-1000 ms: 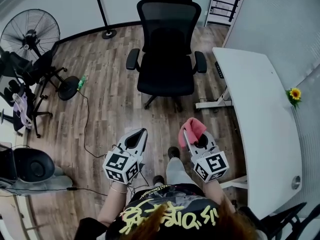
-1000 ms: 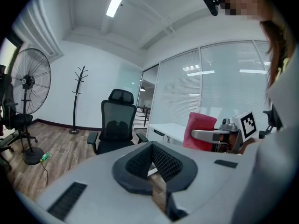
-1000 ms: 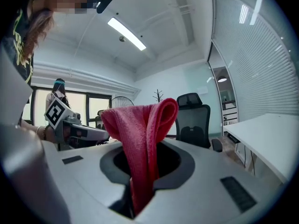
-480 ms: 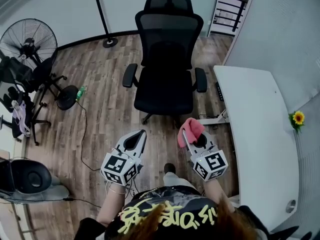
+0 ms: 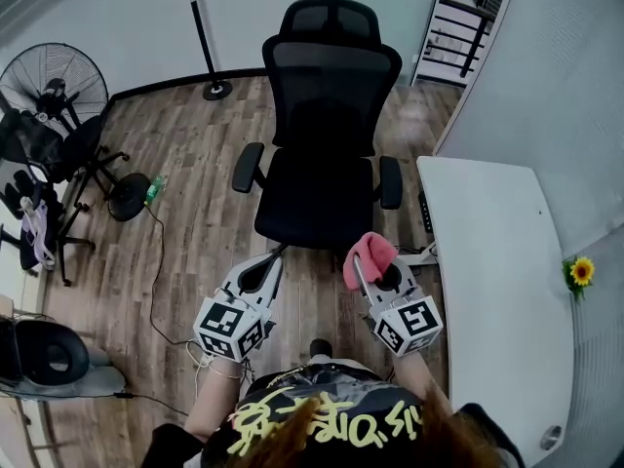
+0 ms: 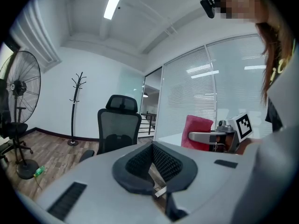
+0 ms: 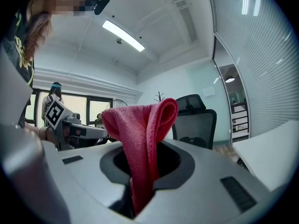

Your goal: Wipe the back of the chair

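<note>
**Pink cloth [image 5: 370, 250] gripped on the right; chair [image 5: 327, 154] stands in front, untouched**

Pink towelling is clamped between the fingers of the right gripper [image 5: 363, 266]. In the right gripper view the cloth is pinched low between them, and a folded loop rises above the tips. The rest is bunched over the gripper's nose in the head view.

The fingers of the left gripper [image 5: 276, 258] are closed on each other at the tips, with nothing held between them. In the left gripper view the ribbed pads [image 6: 163, 160] are seen meeting in a point.

Both grippers are held side by side in front of the person, a gap between them, and both are aimed at the chair.

The black mesh chair stands upright on the wood floor [image 5: 195, 193] with its seat turned towards the person. The back [image 5: 331, 76] and headrest are on the far side, nearer the wall. Neither gripper touches the chair; both are held on the near side of the seat, and in both gripper views the chair is seen well apart from the tips.

A white worktop [image 5: 497, 291] lies at the right, just beside the chair's right armrest, with a sunflower [image 5: 581, 271] at its far edge. A standing fan [image 5: 54, 81] is at the left, and a coat stand [image 5: 200, 32] rises near the wall behind the chair.
</note>
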`<state>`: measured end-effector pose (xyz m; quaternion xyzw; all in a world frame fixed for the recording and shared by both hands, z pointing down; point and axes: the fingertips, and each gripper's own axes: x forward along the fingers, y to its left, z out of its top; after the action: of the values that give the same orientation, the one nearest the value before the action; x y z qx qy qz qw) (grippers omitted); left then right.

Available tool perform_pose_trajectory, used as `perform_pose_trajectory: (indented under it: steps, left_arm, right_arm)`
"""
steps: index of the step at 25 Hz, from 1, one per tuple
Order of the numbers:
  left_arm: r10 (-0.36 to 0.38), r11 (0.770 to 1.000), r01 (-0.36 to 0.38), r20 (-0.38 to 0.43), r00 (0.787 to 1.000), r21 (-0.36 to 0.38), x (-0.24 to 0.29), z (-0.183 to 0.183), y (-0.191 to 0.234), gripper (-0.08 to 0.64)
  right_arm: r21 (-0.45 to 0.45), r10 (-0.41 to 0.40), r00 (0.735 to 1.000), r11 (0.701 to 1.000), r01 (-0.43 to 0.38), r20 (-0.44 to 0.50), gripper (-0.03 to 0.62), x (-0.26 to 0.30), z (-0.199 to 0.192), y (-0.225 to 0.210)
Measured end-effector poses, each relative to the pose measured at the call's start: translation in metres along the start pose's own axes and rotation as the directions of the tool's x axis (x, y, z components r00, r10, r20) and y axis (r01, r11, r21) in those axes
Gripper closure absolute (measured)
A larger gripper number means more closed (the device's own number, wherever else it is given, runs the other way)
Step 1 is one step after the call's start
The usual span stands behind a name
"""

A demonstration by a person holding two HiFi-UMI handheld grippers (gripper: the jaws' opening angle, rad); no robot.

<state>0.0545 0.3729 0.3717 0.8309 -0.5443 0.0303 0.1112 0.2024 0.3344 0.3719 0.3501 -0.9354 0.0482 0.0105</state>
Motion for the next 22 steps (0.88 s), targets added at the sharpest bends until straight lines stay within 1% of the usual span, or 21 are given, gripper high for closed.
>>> perform_pose_trajectory:
  steps: [7,10,13,16,19,22]
  left_arm:
    - [0.021,1.000,-0.021,-0.007,1.000,-0.011,0.030,-0.003,0.007,0.566]
    - [0.016,1.000,-0.016,-0.025,1.000,-0.015,0.037,-0.007,0.009,0.566]
    - [0.013,1.000,-0.014,-0.036,0.999,-0.019,0.039,-0.008,0.019,0.566]
    - [0.017,1.000,-0.018,-0.039,0.999,-0.023,0.041,-0.005,0.031,0.566]
    - [0.008,1.000,-0.009,-0.036,0.999,-0.014,0.045,0.003,0.035,0.566]
    - [0.005,1.000,-0.006,-0.041,0.999,-0.004,0.048,0.007,0.039,0.566]
  right_arm:
    - [0.014,0.037,0.999,0.999,-0.037,-0.009,0.518,0.017,-0.006,-0.023]
    - [0.024,0.040,0.999,0.999,-0.040,-0.021,0.518,0.026,-0.010,-0.030]
    - [0.019,0.043,0.999,0.999,-0.043,-0.033,0.518,0.038,-0.011,-0.029]
    - [0.013,0.058,0.998,0.998,-0.058,-0.022,0.518,0.048,-0.008,-0.025]
    - [0.015,0.057,0.998,0.998,-0.057,-0.004,0.518,0.051,-0.004,-0.024]
    - [0.012,0.052,0.999,0.999,-0.052,-0.010,0.518,0.057,-0.002,-0.026]
